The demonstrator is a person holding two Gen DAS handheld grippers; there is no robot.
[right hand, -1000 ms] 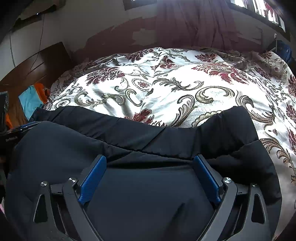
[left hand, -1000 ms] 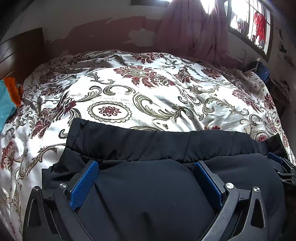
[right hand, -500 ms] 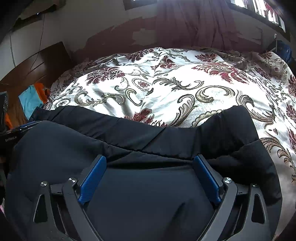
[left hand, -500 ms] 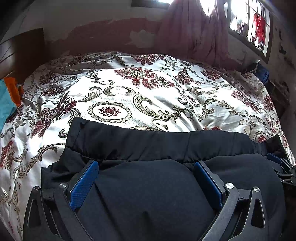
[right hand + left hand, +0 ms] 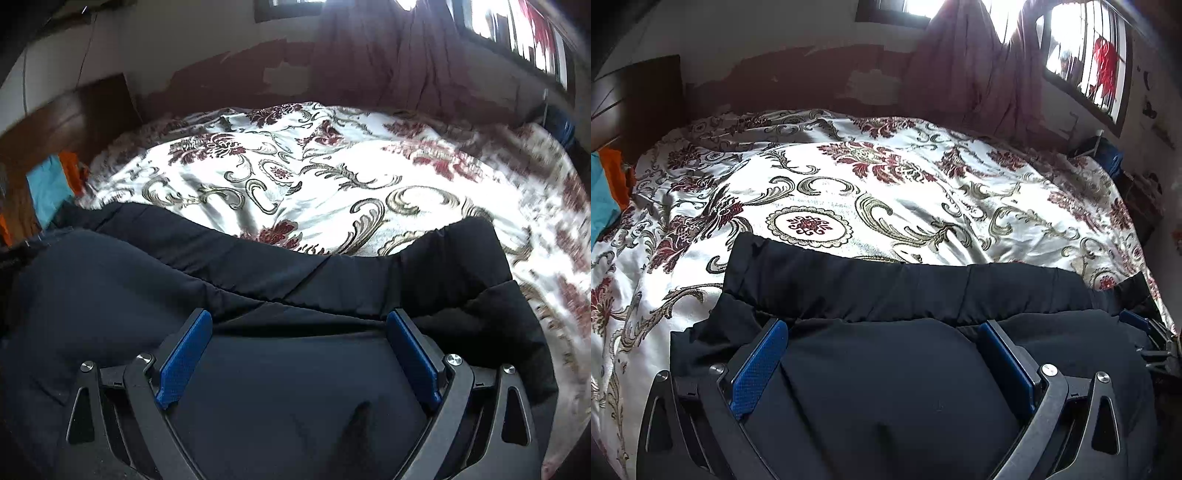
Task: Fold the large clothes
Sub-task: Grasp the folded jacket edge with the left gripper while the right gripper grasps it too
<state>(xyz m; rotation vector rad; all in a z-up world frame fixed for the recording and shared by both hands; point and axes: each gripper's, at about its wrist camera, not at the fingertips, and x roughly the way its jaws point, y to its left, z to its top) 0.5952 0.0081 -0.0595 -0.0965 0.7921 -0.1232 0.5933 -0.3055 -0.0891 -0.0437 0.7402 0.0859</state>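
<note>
A large black garment (image 5: pixel 886 288) lies folded across the near edge of the bed, with a gathered band along its far side. It also shows in the right wrist view (image 5: pixel 295 273). My left gripper (image 5: pixel 882 328) is open, its blue pads wide apart over the garment's left part. My right gripper (image 5: pixel 299 321) is open in the same way over the garment's right part. The right gripper's tip shows at the right edge of the left wrist view (image 5: pixel 1137 321). Neither gripper holds cloth.
The bed carries a white cover with red and gold floral print (image 5: pixel 886 192). A dark wooden headboard (image 5: pixel 639 99) and orange and teal cloth (image 5: pixel 605 184) lie at the left. A maroon curtain (image 5: pixel 975 62) and barred window (image 5: pixel 1082 55) stand behind.
Both grippers have lifted or tilted a little, so more wall and window shows. The right wrist view is now motion-blurred. The garment has not moved; both stay open.
</note>
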